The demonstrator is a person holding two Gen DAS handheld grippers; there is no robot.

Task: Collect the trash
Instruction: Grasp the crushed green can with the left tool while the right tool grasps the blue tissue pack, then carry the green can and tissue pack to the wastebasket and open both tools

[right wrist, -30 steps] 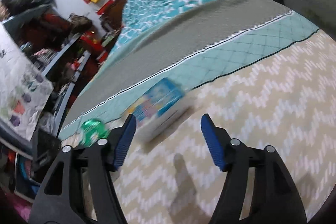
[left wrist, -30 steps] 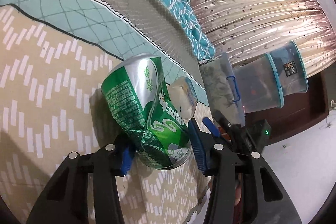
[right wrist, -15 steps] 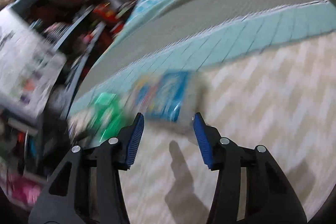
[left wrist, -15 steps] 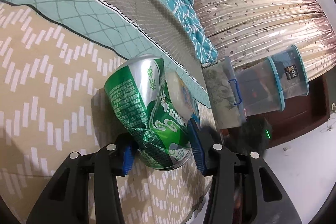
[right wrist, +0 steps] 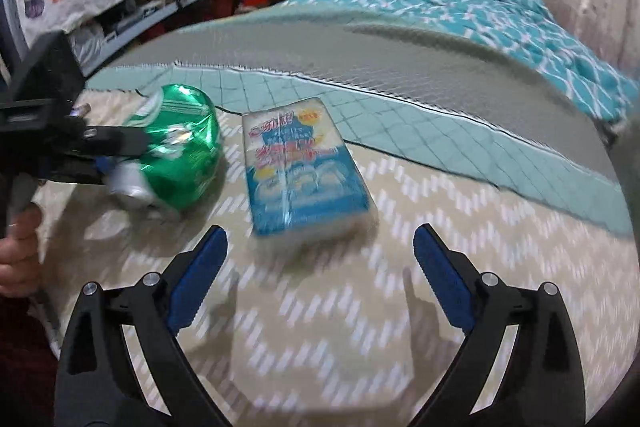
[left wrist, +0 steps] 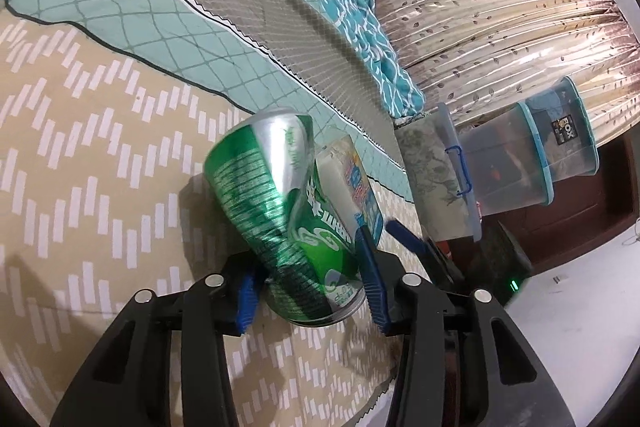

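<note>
Low in the left wrist view, the left gripper (left wrist: 310,291) is pinching the dented green can (left wrist: 280,211) on the bed (left wrist: 80,155) – its jaws have just been closing, and the crumpled wall could buckle and slip. The right gripper (right wrist: 320,275), angled downward, is spreading its jaws (nothing between them) just short of the tissue pack (right wrist: 300,171) at centre frame – it could nudge it away.

Bed (right wrist: 360,327) bears can (right wrist: 180,163) and tissue pack (right wrist: 300,175).
</note>
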